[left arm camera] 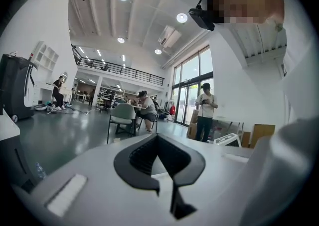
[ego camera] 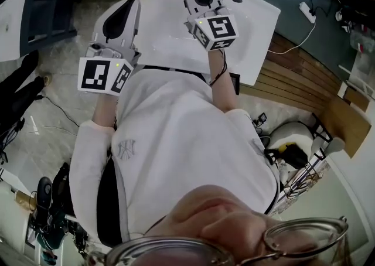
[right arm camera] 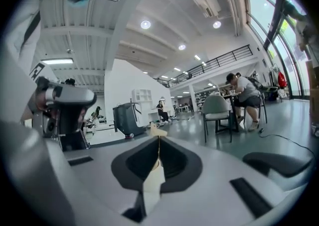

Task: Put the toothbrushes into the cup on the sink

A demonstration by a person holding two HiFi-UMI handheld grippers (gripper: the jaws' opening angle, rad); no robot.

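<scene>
Right gripper view, right claw (right arm camera: 158,138) clamped on thin pale tan toothbrush (right arm camera: 153,182), end poking past tips, left claw (left arm camera: 157,137) closed

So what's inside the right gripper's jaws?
A pale stick, likely a toothbrush, pinched in the shut right gripper. Its tip pokes out past the jaws; the middle is covered by them.

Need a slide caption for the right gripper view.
Right gripper shut on a thin pale toothbrush, aimed across an open hall.
</scene>
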